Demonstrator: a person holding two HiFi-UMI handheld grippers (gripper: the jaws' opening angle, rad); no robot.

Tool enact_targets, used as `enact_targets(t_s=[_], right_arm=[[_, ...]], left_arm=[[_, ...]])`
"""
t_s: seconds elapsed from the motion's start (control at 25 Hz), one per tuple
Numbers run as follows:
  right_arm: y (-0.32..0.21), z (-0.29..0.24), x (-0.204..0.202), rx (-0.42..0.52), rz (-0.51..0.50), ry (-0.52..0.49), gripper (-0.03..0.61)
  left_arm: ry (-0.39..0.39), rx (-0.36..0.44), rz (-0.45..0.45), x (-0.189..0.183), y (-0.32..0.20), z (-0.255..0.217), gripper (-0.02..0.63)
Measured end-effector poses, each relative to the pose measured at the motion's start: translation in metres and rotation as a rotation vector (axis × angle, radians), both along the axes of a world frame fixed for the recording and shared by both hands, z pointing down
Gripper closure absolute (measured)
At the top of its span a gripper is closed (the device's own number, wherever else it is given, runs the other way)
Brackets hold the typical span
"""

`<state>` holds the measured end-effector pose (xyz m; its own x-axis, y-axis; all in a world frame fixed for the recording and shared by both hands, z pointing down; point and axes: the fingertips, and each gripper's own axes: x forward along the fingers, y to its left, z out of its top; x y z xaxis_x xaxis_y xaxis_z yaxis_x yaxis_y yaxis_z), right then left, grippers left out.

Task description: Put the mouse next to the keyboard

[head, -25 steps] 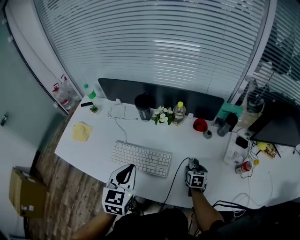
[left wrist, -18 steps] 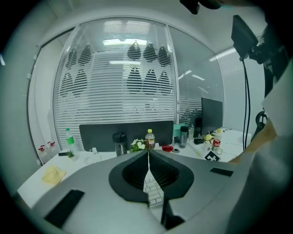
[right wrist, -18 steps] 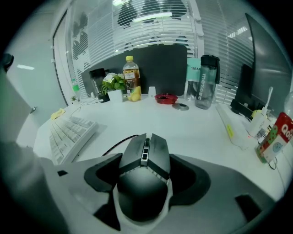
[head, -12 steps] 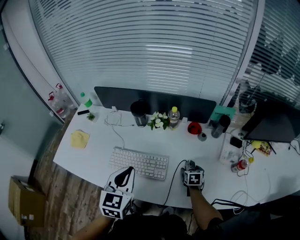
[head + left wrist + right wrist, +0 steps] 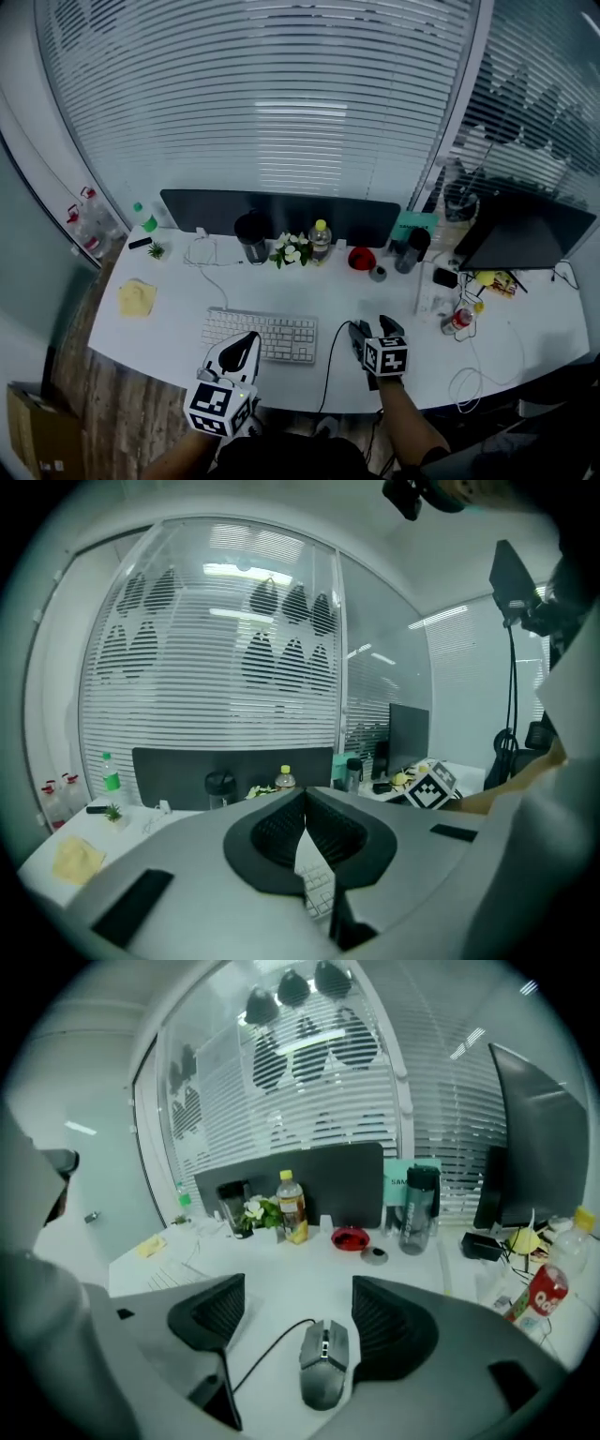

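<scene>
The dark grey wired mouse (image 5: pixel 323 1363) lies on the white desk (image 5: pixel 309 291), its cable running off to the left. My right gripper (image 5: pixel 298 1321) hangs open above it. Its jaws have just been opening, then drew in a little, and the pads do not touch the mouse. In the head view the right gripper (image 5: pixel 371 333) sits right of the white keyboard (image 5: pixel 261 335) and covers the mouse. My left gripper (image 5: pixel 242 352) is shut on nothing, its tips together over the keyboard's near edge. The left gripper (image 5: pixel 305 822) shows the keyboard (image 5: pixel 319 892) just below its tips.
A dark monitor (image 5: pixel 281 216) stands along the back. In front of it are a black cup (image 5: pixel 251 234), flowers (image 5: pixel 291 251), a yellow-capped bottle (image 5: pixel 321 239) and a red object (image 5: pixel 361 258). A yellow cloth (image 5: pixel 137 297) lies left; a red can (image 5: pixel 457 319) and loose cables (image 5: pixel 478 380) lie right.
My right gripper has lifted off the mouse with its jaws wider apart; the mouse stays on the desk. The left gripper rose a little, still shut.
</scene>
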<state>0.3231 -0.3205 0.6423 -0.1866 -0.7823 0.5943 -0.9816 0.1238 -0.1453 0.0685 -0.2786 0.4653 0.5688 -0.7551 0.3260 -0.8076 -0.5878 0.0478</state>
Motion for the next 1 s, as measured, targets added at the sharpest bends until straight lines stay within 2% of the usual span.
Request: enact_targets(t_s=[0.2,0.28,0.44,0.6,0.8,0.92,1.0], right_arm=[[0.014,-0.072,-0.016,0.116,-0.047,-0.031,0.261],[0.022,-0.103,-0.018,0.182,-0.039,-0.041,0.325],[0.041,-0.156,-0.031,0.278,-0.051,-0.049,0.352],[0.059,-0.207,-0.039,0.361,-0.024,-0.062,0.425],[0.080,-0.243,-0.051,0.395,-0.046,-0.064,0.467],[0.088,-0.262,-0.056,0.424,-0.050,-0.068,0.506],[0.091,-0.270,-0.056,0.443,-0.038,-0.059,0.571]], left_arm=[[0.042,-0.009,0.068,0.000,-0.005,-0.007,0.586],[0.061,-0.006,0.108,0.002,-0.006,-0.012,0.586],[0.119,-0.013,0.151,0.002,-0.008,-0.025,0.586],[0.138,0.040,0.169,0.001,-0.011,-0.042,0.586],[0.147,0.069,0.255,0.014,-0.001,-0.058,0.586],[0.143,0.102,0.250,0.017,-0.002,-0.073,0.586],[0.117,0.122,0.229,0.016,-0.005,-0.077,0.586]])
